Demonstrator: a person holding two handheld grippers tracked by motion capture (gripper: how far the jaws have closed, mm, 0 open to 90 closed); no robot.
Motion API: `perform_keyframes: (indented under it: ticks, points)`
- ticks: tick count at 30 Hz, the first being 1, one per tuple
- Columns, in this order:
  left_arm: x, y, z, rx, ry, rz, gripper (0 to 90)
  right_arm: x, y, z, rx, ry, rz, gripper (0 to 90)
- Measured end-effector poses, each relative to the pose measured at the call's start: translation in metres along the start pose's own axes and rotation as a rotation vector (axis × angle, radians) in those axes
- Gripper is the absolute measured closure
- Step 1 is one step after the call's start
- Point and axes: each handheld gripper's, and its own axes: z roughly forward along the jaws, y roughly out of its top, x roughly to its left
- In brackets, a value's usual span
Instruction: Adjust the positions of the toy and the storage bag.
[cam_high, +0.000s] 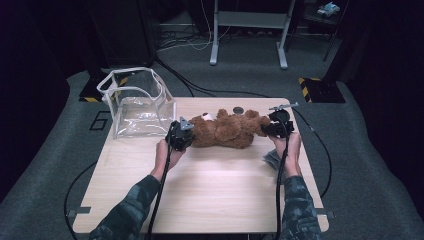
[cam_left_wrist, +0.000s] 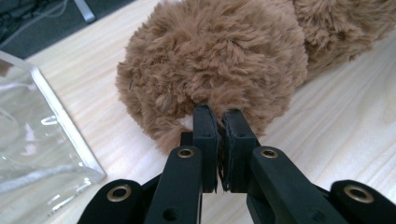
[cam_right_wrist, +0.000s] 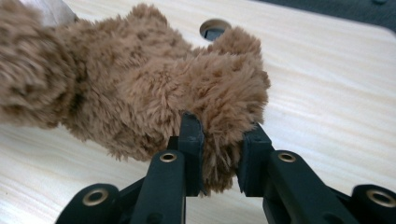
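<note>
The left gripper jaws pinch the brown teddy bear's fur.

Shaggy plush teddy bear, matt wood-grain table, glossy, seemingly plastic pouch

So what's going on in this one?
A person at a wooden table has a brown teddy bear gripped at both ends. The left gripper is pinched on fur at the bear's head end, and the right gripper is clamped on a limb at the other end. The bear lies across the tabletop. A clear plastic bag stands open beside it, past the bear's head.
</note>
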Motion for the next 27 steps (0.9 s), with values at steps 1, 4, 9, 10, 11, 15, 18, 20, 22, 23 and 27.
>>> perform_keyframes:
  ticks: [1, 4, 9, 10, 11, 15, 18, 20, 22, 23, 27]
  points:
    - [0.0, 0.001, 0.0, -0.011, 0.003, 0.006, 85.9, 0.001, 0.002, -0.003, -0.014, -0.011, -0.007, 75.8]
    - [0.001, 0.003, -0.002, -0.01, -0.002, 0.005, 86.0, 0.002, 0.004, -0.007, -0.034, -0.025, -0.018, 76.2]
    - [0.005, 0.012, -0.008, -0.038, 0.009, 0.01, 86.0, 0.003, 0.005, -0.015, -0.06, -0.029, -0.018, 76.5]
    - [0.005, 0.013, -0.008, -0.048, 0.015, 0.008, 86.1, 0.004, 0.006, -0.018, -0.07, -0.032, -0.022, 76.6]
    - [0.005, 0.013, -0.008, -0.048, 0.015, 0.008, 86.1, 0.004, 0.006, -0.018, -0.07, -0.032, -0.022, 76.6]
    - [0.008, 0.016, -0.013, -0.063, 0.015, 0.004, 86.1, 0.008, 0.011, -0.029, -0.096, -0.031, -0.038, 76.7]
    - [0.01, 0.021, -0.018, -0.079, 0.017, 0.008, 86.2, 0.012, 0.015, -0.042, -0.124, -0.036, -0.053, 76.8]
    - [0.011, 0.025, -0.021, -0.088, 0.021, 0.011, 86.2, 0.014, 0.017, -0.048, -0.137, -0.039, -0.06, 76.9]
    - [0.012, 0.027, -0.023, -0.096, 0.021, 0.011, 86.2, 0.016, 0.019, -0.054, -0.154, -0.036, -0.056, 76.9]
    - [0.012, 0.028, -0.024, -0.095, 0.017, 0.01, 86.2, 0.016, 0.02, -0.058, -0.157, -0.039, -0.069, 77.0]
    - [0.014, 0.031, -0.025, -0.102, 0.025, 0.013, 86.3, 0.02, 0.023, -0.066, -0.168, -0.04, -0.068, 77.1]
